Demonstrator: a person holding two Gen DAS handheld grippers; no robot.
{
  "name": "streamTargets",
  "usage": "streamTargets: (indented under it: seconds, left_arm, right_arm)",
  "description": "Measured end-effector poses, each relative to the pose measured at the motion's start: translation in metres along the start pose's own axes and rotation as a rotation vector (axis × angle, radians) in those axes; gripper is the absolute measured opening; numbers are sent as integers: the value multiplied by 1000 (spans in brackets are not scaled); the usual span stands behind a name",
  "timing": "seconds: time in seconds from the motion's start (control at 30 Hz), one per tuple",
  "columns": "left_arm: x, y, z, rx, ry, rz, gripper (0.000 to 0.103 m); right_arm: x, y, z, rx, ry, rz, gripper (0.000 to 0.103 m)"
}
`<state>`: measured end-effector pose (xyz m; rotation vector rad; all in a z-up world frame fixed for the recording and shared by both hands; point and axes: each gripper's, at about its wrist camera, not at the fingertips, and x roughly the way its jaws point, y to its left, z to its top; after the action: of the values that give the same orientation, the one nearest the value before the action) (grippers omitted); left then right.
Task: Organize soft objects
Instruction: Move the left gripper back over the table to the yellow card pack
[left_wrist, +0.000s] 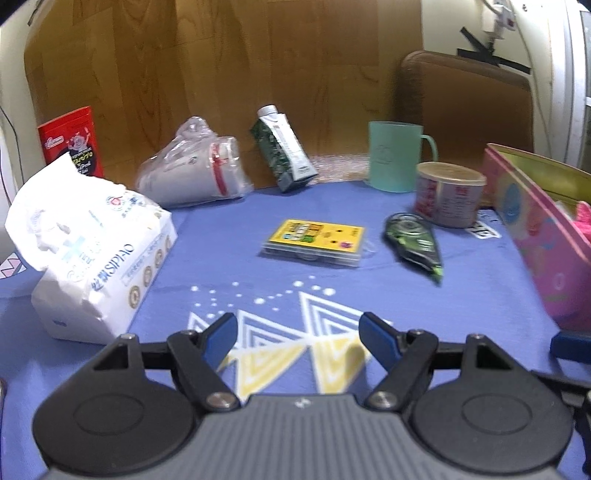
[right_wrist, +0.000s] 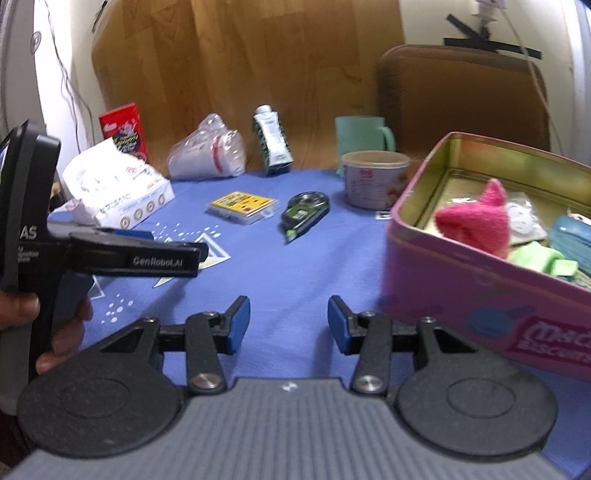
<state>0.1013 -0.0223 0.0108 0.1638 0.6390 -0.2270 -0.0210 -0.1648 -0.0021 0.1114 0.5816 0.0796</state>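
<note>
Left gripper (left_wrist: 297, 338): released, empty. Right gripper (right_wrist: 289, 320): released, empty. Pink tin (right_wrist: 461, 295): holds pink knit piece (right_wrist: 474, 221), green cloth (right_wrist: 535, 256).

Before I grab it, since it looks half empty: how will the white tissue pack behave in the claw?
The tissue pack will probably crumple, since its torn wrapper stands loose on top. It looks light for its bulk, so a push would likely slide it across the blue cloth. The film may be slippery.
</note>
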Motion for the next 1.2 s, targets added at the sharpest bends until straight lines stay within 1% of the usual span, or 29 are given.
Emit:
streamTargets:
  seconds: [0.3,0.77,1.07,1.2]
  left_arm:
    - [18,18,5,-10,17,34,75]
    - [40,31,17,-27,21,74,76]
    - [46,42,20,-69,17,102,76]
    - [44,46,20,-89,1,138,76]
  right_arm:
    - [25,10,7,-23,43,16,49]
    - [53,21,23,-73,64,29,50]
    - [73,31,32,-115,65,38,50]
    - [81,36,35,-137,65,44,50]
